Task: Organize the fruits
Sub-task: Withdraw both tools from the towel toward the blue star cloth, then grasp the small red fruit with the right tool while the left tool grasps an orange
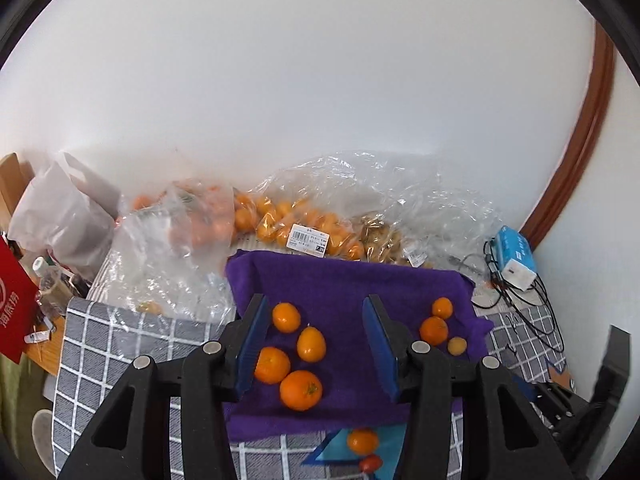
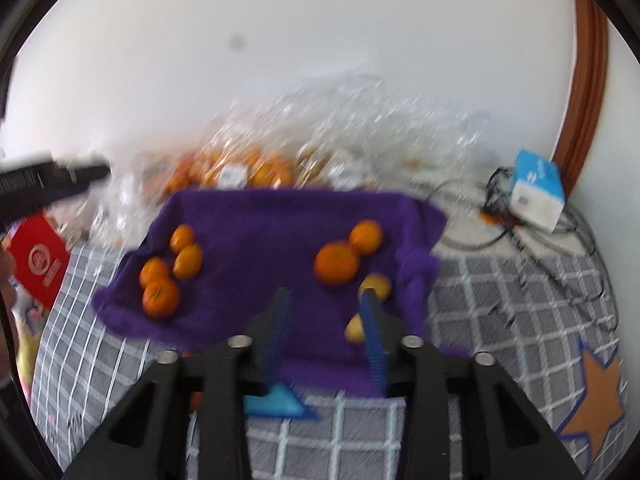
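Observation:
A purple cloth (image 1: 340, 280) (image 2: 272, 220) lies on the grey checked tablecloth (image 1: 104, 344). At its left end lies a cluster of several oranges (image 1: 301, 390) (image 2: 160, 298). Two oranges (image 1: 433, 330) (image 2: 336, 262) and a small yellow fruit (image 1: 456, 346) (image 2: 378, 284) lie at its right end. An orange (image 1: 362, 440) and a small red fruit (image 1: 370, 462) lie off the cloth, near its front edge. My left gripper (image 1: 314, 304) is open above the left cluster, holding nothing. My right gripper (image 2: 325, 294) is open over the cloth's front right, and a second yellow fruit (image 2: 355, 329) lies just outside its right finger.
Clear plastic bags of oranges (image 1: 288, 216) (image 2: 240, 168) are piled against the white wall behind the cloth. A white bag (image 1: 64, 216) and a red box (image 1: 12, 304) stand at the left. At the right, a blue-and-white box (image 1: 516, 258) (image 2: 536, 192) sits among black cables.

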Tool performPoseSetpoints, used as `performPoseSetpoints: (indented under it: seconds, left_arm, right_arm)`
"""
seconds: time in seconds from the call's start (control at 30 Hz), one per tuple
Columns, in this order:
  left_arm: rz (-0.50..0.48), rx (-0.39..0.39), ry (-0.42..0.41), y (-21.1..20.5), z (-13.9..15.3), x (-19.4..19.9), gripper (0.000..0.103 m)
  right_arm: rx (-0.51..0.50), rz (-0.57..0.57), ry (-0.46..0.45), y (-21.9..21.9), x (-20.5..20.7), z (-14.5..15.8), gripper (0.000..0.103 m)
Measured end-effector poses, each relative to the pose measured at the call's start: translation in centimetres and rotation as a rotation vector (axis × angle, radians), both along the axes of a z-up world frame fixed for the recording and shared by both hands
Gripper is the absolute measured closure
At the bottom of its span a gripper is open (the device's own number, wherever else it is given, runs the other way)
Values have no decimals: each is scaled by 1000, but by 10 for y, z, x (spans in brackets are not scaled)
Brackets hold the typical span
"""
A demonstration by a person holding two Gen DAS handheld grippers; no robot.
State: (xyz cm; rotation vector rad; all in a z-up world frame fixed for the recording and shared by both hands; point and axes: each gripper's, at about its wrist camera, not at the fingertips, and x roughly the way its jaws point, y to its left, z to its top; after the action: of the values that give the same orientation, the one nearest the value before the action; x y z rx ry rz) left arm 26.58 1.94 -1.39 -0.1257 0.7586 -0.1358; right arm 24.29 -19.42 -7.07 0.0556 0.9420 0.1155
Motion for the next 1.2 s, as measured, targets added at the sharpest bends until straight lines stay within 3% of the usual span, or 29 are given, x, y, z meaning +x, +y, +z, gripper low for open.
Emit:
performPoseSetpoints:
  seconds: [0.1, 0.23, 0.5, 0.63, 0.73, 0.8, 0.93, 1.07, 1.2]
  left_arm:
    - [-14, 27, -5, 18, -11, -28, 57]
    - [71, 70, -40, 46, -32, -59, 56]
    - [148, 79, 70, 87, -108, -107, 54]
    - [151, 89, 94, 90, -127, -125, 54]
    - [136, 98, 99, 87, -136, -131, 54]
    - [142, 102, 110, 82, -142, -131, 54]
    - [104, 96, 124, 68, -144, -131, 54]
    - [89, 75, 153, 60, -153, -128, 54]
    - [76, 121, 130, 54, -157, -133, 54]
  right_arm:
    - [0, 31, 8, 19, -18, -15, 70]
    - [45, 75, 39, 40, -33, -34, 67]
    - [53, 169, 67, 87, -47, -63, 66]
    - [38, 186, 106, 98, -49, -79, 66]
    - [3, 184, 65, 102, -50, -80, 70]
    - [15, 180, 62, 99, -50, -79, 79]
    - [47, 150, 59, 77, -57, -72, 79]
    - [8, 100, 17, 44, -68, -61, 79]
    - [-46, 42, -8, 3, -79, -57, 79]
